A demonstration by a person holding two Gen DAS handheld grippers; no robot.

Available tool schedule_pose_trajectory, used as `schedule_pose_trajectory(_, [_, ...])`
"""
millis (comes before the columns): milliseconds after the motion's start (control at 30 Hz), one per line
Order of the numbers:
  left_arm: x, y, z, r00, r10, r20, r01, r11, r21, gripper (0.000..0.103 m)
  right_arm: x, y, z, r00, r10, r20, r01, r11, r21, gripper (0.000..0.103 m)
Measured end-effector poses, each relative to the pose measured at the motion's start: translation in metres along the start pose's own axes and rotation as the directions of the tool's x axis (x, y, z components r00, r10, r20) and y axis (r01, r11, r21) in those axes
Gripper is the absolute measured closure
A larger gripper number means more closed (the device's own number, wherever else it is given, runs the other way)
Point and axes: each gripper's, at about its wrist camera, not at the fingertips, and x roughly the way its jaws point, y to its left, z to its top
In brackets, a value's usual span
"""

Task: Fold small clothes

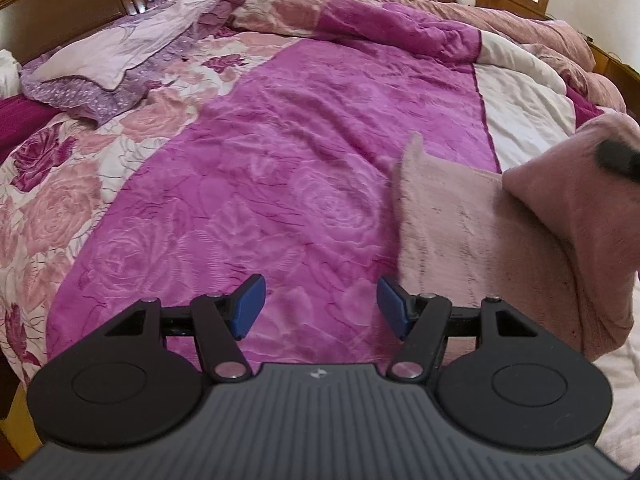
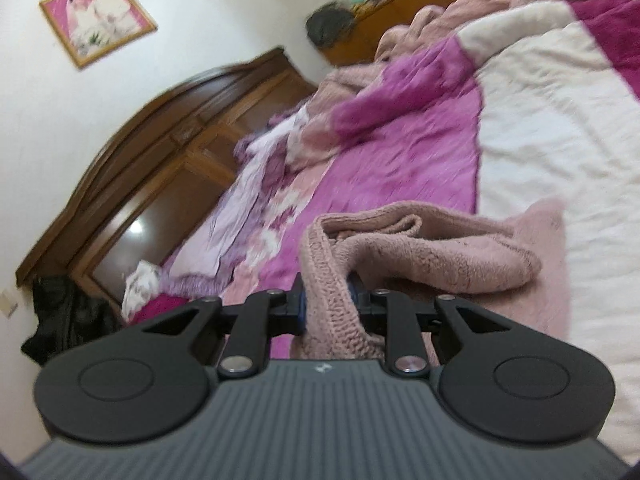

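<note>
Pink knit garment (image 2: 420,248) pinched by right gripper (image 2: 326,300) | left gripper (image 1: 321,306) agape over magenta quilt (image 1: 280,140)

No readable text, label, brand or number anywhere in either view.

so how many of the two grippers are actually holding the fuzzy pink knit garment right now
1. The right gripper is shut on the fuzzy pink knit garment. The left gripper is open over the magenta bedspread, holding nothing.
</note>
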Motion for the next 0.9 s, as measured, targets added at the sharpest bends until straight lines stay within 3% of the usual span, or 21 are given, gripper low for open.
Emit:
schedule_pose_trajectory(267, [0.006, 0.021, -0.005, 1.000, 0.001, -0.010, -0.001, 0.999, -0.040, 0.034, 0.044, 0.018, -0.027, 0.993, -0.004, -0.115, -0.001, 0.999, -0.043, 0.080])
schedule_pose_trajectory(533, [0.007, 0.022, -0.008, 1.000, -0.004, 0.001, 0.004, 1.000, -0.013, 0.034, 0.073, 0.020, -0.050, 0.983, -0.035, -0.181, 0.022, 0.997, -0.074, 0.078])
schedule_pose_trajectory(633, [0.005, 0.018, -0.007, 1.000, -0.011, 0.003, 0.011, 1.000, -0.002, 0.034, 0.073, 0.021, -0.059, 0.986, -0.035, -0.162, 0.029, 0.999, -0.036, 0.073])
schedule_pose_trajectory(700, [0.002, 0.015, -0.006, 1.000, -0.014, 0.010, 0.014, 1.000, 0.015, 0.034, 0.069, 0.022, -0.062, 0.988, -0.004, -0.154, 0.003, 1.000, -0.008, 0.059])
schedule_pose_trajectory(767, [-0.002, 0.013, -0.004, 1.000, -0.014, 0.017, 0.014, 0.999, 0.035, 0.034, 0.063, 0.024, -0.063, 0.987, 0.034, -0.157, -0.030, 0.999, 0.028, 0.052])
schedule_pose_trajectory(900, [-0.009, 0.008, 0.002, 0.999, -0.018, 0.032, 0.016, 0.998, 0.069, 0.034, 0.046, 0.032, -0.062, 0.989, 0.041, -0.142, -0.037, 0.999, 0.027, 0.050])
